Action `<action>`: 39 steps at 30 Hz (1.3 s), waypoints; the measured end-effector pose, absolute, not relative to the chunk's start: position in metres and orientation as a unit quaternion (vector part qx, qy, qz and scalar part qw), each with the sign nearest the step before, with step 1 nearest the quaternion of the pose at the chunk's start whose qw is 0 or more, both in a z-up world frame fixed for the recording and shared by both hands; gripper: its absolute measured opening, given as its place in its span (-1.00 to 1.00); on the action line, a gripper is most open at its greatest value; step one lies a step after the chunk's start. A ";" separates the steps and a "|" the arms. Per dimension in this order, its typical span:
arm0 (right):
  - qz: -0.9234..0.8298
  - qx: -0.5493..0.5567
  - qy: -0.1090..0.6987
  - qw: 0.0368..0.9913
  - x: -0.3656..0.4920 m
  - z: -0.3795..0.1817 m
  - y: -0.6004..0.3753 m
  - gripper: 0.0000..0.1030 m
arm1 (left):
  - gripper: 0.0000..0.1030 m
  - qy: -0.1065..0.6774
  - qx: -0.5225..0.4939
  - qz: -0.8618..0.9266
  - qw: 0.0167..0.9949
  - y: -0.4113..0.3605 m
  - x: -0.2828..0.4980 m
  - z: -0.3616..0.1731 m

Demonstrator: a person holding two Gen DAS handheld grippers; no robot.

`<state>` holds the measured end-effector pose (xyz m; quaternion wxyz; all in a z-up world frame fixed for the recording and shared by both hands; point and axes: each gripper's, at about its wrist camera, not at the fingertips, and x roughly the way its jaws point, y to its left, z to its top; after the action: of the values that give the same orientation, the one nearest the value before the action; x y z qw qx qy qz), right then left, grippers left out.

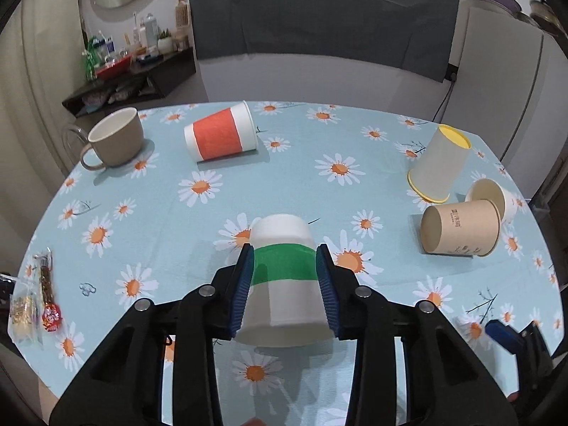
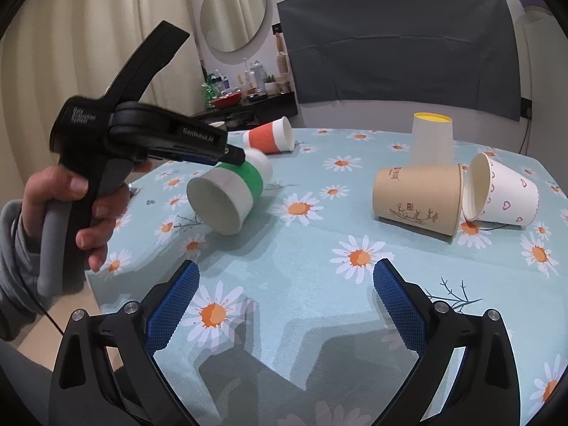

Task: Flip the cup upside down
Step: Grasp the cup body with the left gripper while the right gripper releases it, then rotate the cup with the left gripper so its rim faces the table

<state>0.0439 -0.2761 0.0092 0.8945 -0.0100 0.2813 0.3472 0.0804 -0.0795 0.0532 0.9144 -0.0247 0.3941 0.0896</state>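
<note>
A white paper cup with a green band (image 1: pixel 284 277) sits between the blue pads of my left gripper (image 1: pixel 284 259), which is shut on its sides. In the right wrist view the cup (image 2: pixel 230 195) is tilted above the table, its open mouth towards the camera and its base pointing away, with the left gripper (image 2: pixel 234 158) clamped on the green band. My right gripper (image 2: pixel 284 277) is open and empty, low over the near part of the table.
The table has a daisy-print cloth (image 1: pixel 213 220). On it lie an orange-banded cup (image 1: pixel 222 135), a brown cup (image 1: pixel 461 229) and a heart-print cup (image 2: pixel 504 191), all on their sides. A yellow-rimmed cup (image 1: pixel 440 163) stands upside down. A tan mug (image 1: pixel 113 138) stands far left. Snack packets (image 1: pixel 35 298) lie at the left edge.
</note>
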 end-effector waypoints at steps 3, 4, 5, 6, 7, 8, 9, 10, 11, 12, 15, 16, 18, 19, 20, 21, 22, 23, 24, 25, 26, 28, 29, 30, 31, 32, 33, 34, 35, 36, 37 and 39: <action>0.345 -0.011 0.284 0.894 0.045 0.008 -0.275 0.84 | -0.27 0.393 -0.012 0.084 0.915 -0.081 0.073 0.049; 0.345 -0.012 0.285 0.894 0.045 0.008 -0.275 0.84 | -0.23 0.395 -0.027 0.079 0.915 -0.077 0.073 0.053; 0.343 -0.012 0.285 0.895 0.045 0.008 -0.275 0.84 | -0.11 0.401 -0.045 0.074 0.912 -0.072 0.074 0.057; 0.341 -0.014 0.284 0.896 0.044 0.008 -0.274 0.84 | 0.28 0.406 -0.061 0.071 0.909 -0.068 0.076 0.062; 0.340 -0.014 0.284 0.896 0.044 0.008 -0.274 0.84 | 0.54 0.405 -0.071 0.068 0.909 -0.065 0.078 0.067; 0.339 -0.015 0.283 0.897 0.043 0.008 -0.274 0.84 | 0.57 0.402 -0.073 0.069 0.910 -0.061 0.081 0.073; 0.339 -0.016 0.282 0.898 0.043 0.008 -0.274 0.84 | 0.58 0.403 -0.067 0.076 0.909 -0.060 0.084 0.078; 0.338 -0.016 0.282 0.898 0.043 0.008 -0.274 0.84 | 0.63 0.408 -0.065 0.079 0.907 -0.060 0.087 0.083; 0.338 -0.017 0.283 0.897 0.043 0.008 -0.274 0.84 | 0.66 0.420 -0.069 0.078 0.902 -0.057 0.093 0.086; 0.338 -0.016 0.284 0.897 0.044 0.008 -0.274 0.84 | 0.68 0.438 -0.074 0.075 0.893 -0.054 0.101 0.087; 0.339 -0.014 0.288 0.895 0.045 0.007 -0.274 0.84 | 0.68 0.497 -0.093 0.068 0.860 -0.043 0.122 0.084; 0.339 -0.013 0.290 0.895 0.045 0.007 -0.275 0.84 | 0.68 0.515 -0.101 0.067 0.849 -0.038 0.128 0.080; 0.341 -0.012 0.292 0.893 0.045 0.007 -0.275 0.84 | 0.68 0.550 -0.104 0.073 0.825 -0.030 0.143 0.072; 0.341 -0.011 0.293 0.893 0.045 0.007 -0.275 0.84 | 0.68 0.568 -0.100 0.078 0.813 -0.027 0.150 0.066; 0.341 -0.011 0.295 0.893 0.046 0.007 -0.274 0.84 | 0.68 0.588 -0.097 0.078 0.799 -0.024 0.158 0.060; 0.340 -0.011 0.296 0.892 0.047 0.006 -0.274 0.84 | 0.68 0.604 -0.101 0.073 0.787 -0.022 0.163 0.054; 0.340 -0.011 0.297 0.892 0.048 0.006 -0.273 0.84 | 0.65 0.620 -0.102 0.068 0.775 -0.021 0.169 0.047; 0.340 -0.011 0.297 0.892 0.048 0.006 -0.273 0.84 | 0.55 0.633 -0.099 0.063 0.765 -0.022 0.173 0.041; 0.340 -0.011 0.297 0.892 0.049 0.006 -0.273 0.84 | 0.48 0.644 -0.092 0.060 0.758 -0.023 0.177 0.035; 0.340 -0.012 0.298 0.892 0.048 0.006 -0.273 0.84 | 0.36 0.653 -0.085 0.057 0.751 -0.024 0.180 0.030; 0.340 -0.013 0.298 0.892 0.048 0.006 -0.273 0.84 | 0.28 0.661 -0.082 0.054 0.744 -0.025 0.183 0.024; 0.340 -0.015 0.299 0.892 0.048 0.006 -0.272 0.84 | 0.18 0.672 -0.089 0.047 0.733 -0.025 0.187 0.016; 0.341 -0.015 0.300 0.891 0.048 0.005 -0.272 0.84 | 0.14 0.674 -0.090 0.043 0.732 -0.025 0.188 0.014; 0.341 -0.016 0.301 0.891 0.049 0.005 -0.271 0.84 | 0.14 0.672 -0.088 0.040 0.735 -0.026 0.189 0.014; 0.340 -0.015 0.302 0.890 0.049 0.005 -0.271 0.84 | 0.13 0.667 -0.084 0.039 0.739 -0.028 0.189 0.016; 0.341 -0.015 0.304 0.890 0.049 0.005 -0.271 0.84 | 0.13 0.663 -0.081 0.037 0.743 -0.029 0.188 0.017; 0.341 -0.015 0.305 0.889 0.050 0.005 -0.271 0.84 | 0.13 0.660 -0.080 0.035 0.746 -0.029 0.187 0.019; 0.341 -0.016 0.306 0.889 0.050 0.004 -0.271 0.84 | 0.13 0.658 -0.080 0.031 0.748 -0.030 0.186 0.021; 0.341 -0.016 0.307 0.889 0.050 0.004 -0.270 0.84 | 0.13 0.654 -0.078 0.029 0.752 -0.031 0.185 0.023; 0.341 -0.017 0.307 0.888 0.050 0.004 -0.270 0.84 | 0.13 0.650 -0.075 0.028 0.756 -0.032 0.184 0.027; 0.341 -0.018 0.307 0.888 0.049 0.004 -0.269 0.84 | 0.13 0.644 -0.074 0.028 0.761 -0.032 0.184 0.031; 0.340 -0.018 0.308 0.889 0.049 0.004 -0.270 0.84 | 0.13 0.634 -0.071 0.033 0.769 -0.029 0.186 0.039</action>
<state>0.0488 -0.2696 0.0036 0.8886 -0.0183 0.3075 0.3399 0.1856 -0.0291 0.0395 0.7695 -0.0713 0.6338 0.0327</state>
